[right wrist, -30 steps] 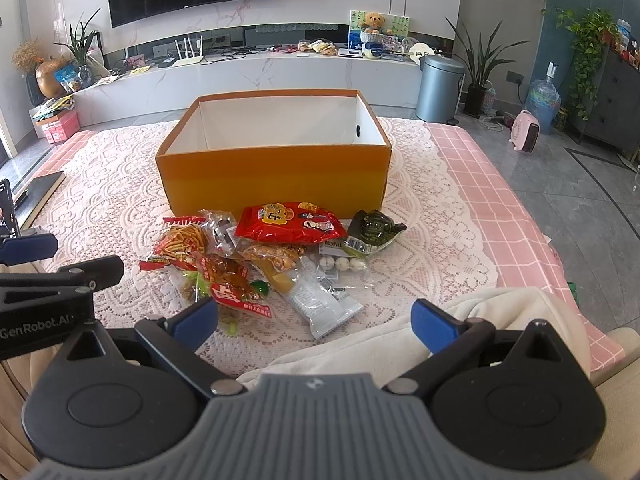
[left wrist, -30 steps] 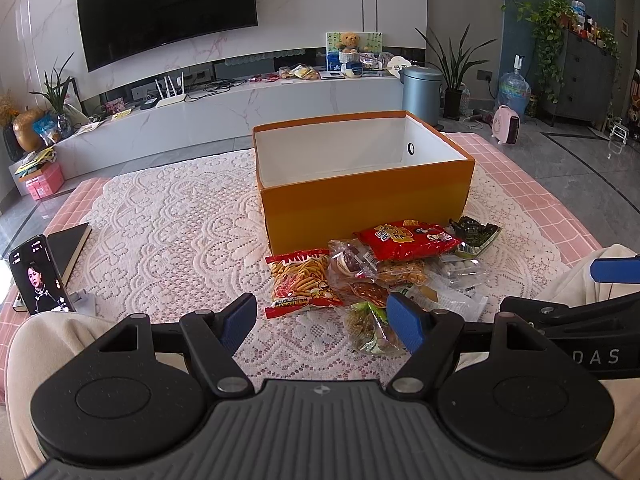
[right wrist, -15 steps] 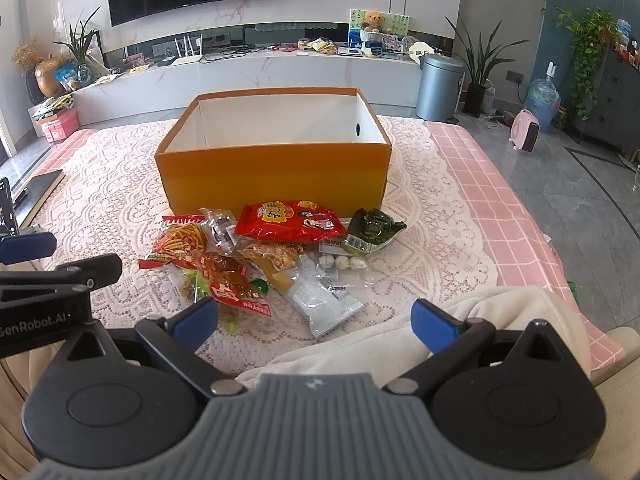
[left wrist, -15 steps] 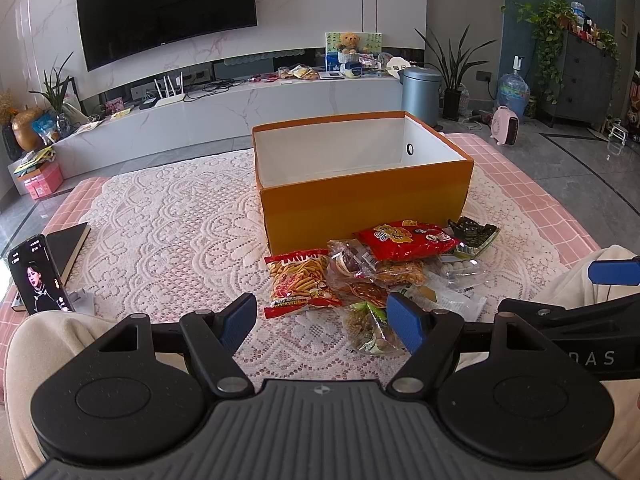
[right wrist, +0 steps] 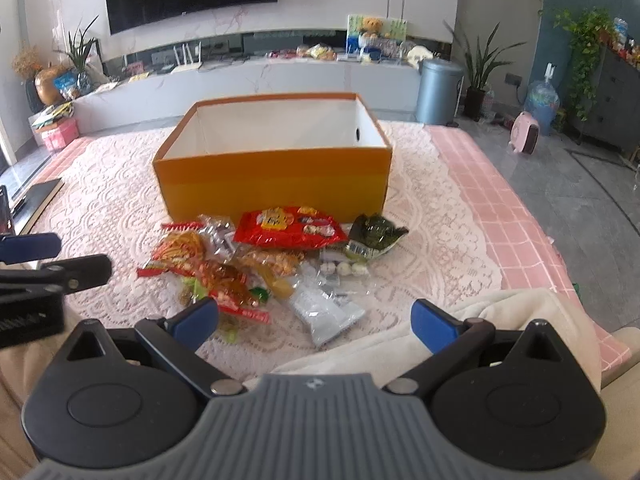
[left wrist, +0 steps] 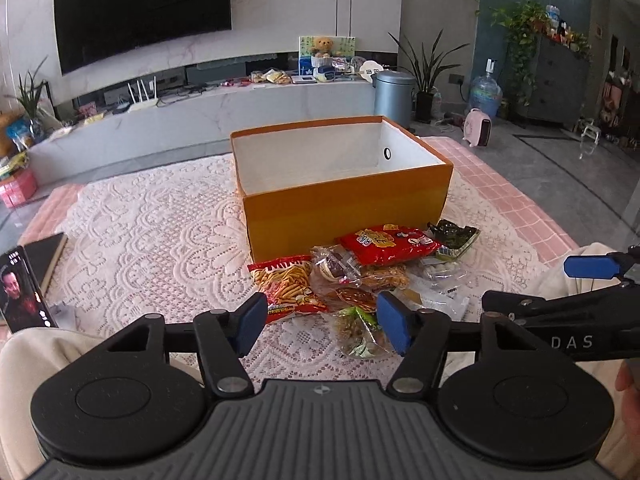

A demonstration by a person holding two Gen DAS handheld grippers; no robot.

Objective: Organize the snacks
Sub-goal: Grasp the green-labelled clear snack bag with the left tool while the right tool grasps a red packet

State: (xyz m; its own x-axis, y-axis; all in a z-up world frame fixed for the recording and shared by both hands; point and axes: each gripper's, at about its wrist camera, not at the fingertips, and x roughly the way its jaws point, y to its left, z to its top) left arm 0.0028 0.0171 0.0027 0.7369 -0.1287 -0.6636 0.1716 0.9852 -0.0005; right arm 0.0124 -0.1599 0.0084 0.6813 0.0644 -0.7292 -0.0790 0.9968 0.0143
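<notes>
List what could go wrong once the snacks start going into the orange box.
1. The packets overlap in a heap: lifting the red packet may drag the clear bags under it.
2. The clear bag of white balls looks slippery and may slip from the tongs.
3. The orange box looks light; a bump could shift it.

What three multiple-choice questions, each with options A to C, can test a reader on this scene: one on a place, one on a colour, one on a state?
1. Where do the snack packets lie?
A. Inside the box
B. On the lace cloth in front of the box
C. On the floor

2. What colour is the outside of the box?
A. Orange
B. Green
C. Black

3. How is the right gripper?
A. Shut on a packet
B. Shut on nothing
C. Open, holding nothing

Answers:
1 B, the packets are piled on the lace cloth against the box's near wall.
2 A, the outer walls are orange, the inside white.
3 C, its blue pads stand wide apart with nothing between them.
</notes>
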